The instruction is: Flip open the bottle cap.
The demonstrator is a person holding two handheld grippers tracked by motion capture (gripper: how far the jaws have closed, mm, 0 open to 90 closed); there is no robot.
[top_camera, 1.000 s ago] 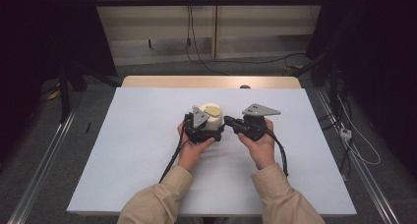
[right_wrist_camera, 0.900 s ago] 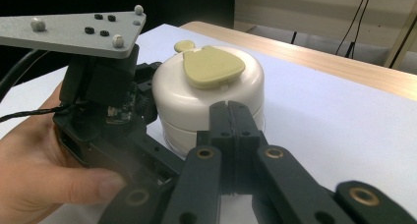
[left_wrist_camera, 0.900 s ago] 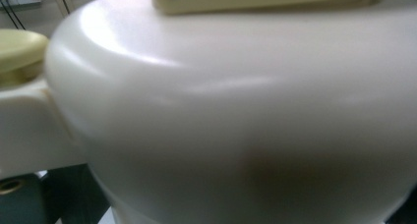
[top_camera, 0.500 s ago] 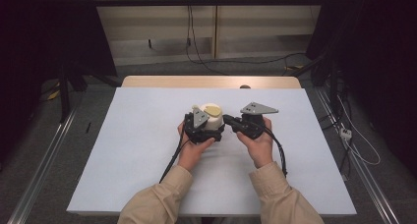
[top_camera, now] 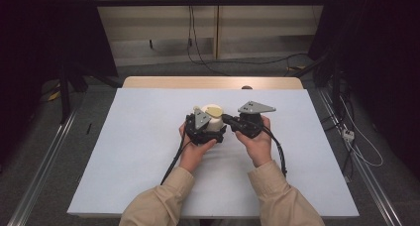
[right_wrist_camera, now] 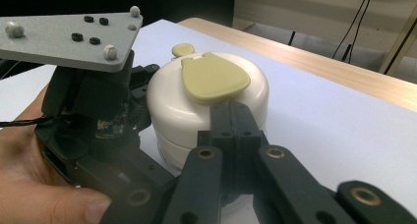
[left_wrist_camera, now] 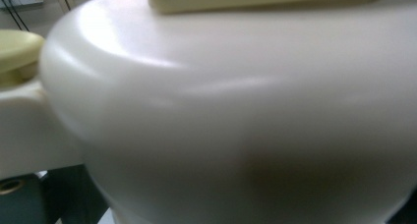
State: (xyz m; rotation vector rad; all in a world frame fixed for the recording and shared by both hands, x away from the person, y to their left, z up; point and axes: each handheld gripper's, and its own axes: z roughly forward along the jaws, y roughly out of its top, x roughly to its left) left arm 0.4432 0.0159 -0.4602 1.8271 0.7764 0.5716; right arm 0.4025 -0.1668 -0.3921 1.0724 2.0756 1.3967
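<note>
Across the last second almost nothing had changed on the white table (top_camera: 148, 151). Both forearms lay where they had been, and the cream round container (top_camera: 214, 118) stood at the same spot near the table's middle, between the two grippers. That stillness suggested a settled hold, with the work paused at the lid rather than under way.

The left hand (top_camera: 195, 149) came in from the near side with the left gripper (top_camera: 207, 127) pushed hard up against the container's left flank. In the left gripper view the cream wall (left_wrist_camera: 221, 126) sat so close that it hid the jaws. It could not be told whether they pressed on the container or merely stood around it.

The right hand (top_camera: 257, 144) held the right gripper (top_camera: 229, 120) roughly level and pointing leftward at the container. Its jaws were fully closed on each other with nothing between them. In the right gripper view their joined tips (right_wrist_camera: 231, 113) met the container's side just under the edge of the pale yellow lid flap (right_wrist_camera: 214, 76). They looked placed to lift that flap, which lay flat and closed. A small yellow knob (right_wrist_camera: 183, 49) showed beyond it.
</note>
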